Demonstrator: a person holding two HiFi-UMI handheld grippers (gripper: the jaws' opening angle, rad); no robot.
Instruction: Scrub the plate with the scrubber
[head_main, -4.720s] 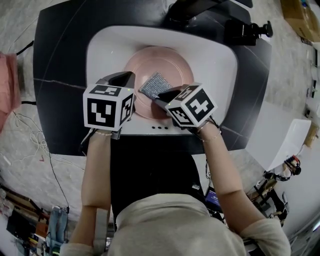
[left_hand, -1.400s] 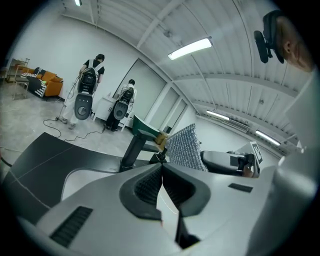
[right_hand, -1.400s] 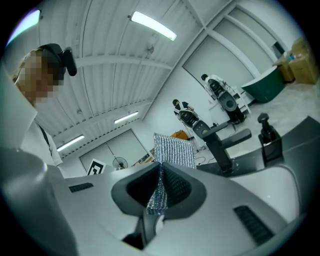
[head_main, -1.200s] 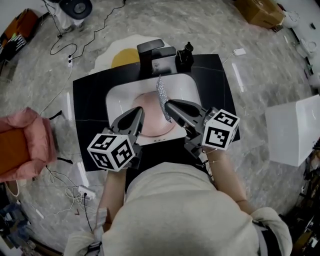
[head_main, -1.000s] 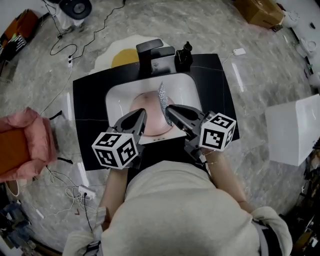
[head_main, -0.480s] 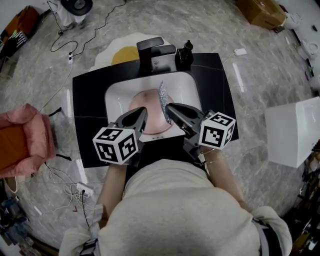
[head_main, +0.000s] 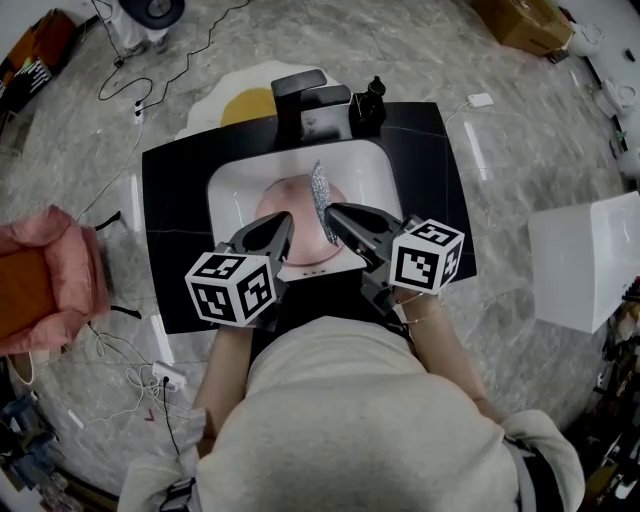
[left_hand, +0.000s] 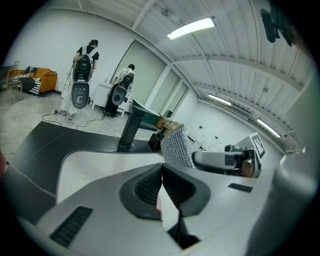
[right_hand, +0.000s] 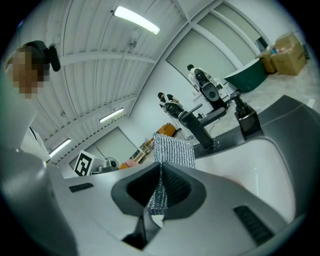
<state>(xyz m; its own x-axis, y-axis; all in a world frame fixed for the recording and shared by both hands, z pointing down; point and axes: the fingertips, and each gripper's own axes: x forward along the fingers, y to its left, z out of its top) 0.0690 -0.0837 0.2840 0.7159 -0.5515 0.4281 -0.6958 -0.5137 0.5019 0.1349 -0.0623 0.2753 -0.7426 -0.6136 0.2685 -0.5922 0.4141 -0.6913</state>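
Note:
A pink plate lies in the white sink. My right gripper is shut on the silver mesh scrubber, which stands up edge-on over the plate's right side. In the right gripper view the scrubber rises from between the closed pads of the right gripper. My left gripper hovers over the plate's near left rim. In the left gripper view the left gripper is shut with nothing between its pads. The scrubber and right gripper show just to its right.
A black faucet and a dark soap bottle stand behind the sink on the black counter. A white box sits on the floor at the right, a pink chair at the left, with cables behind.
Since the oldest frame the scrubber has come up off the plate and now stands on edge. Over the last second both grippers have hardly moved.

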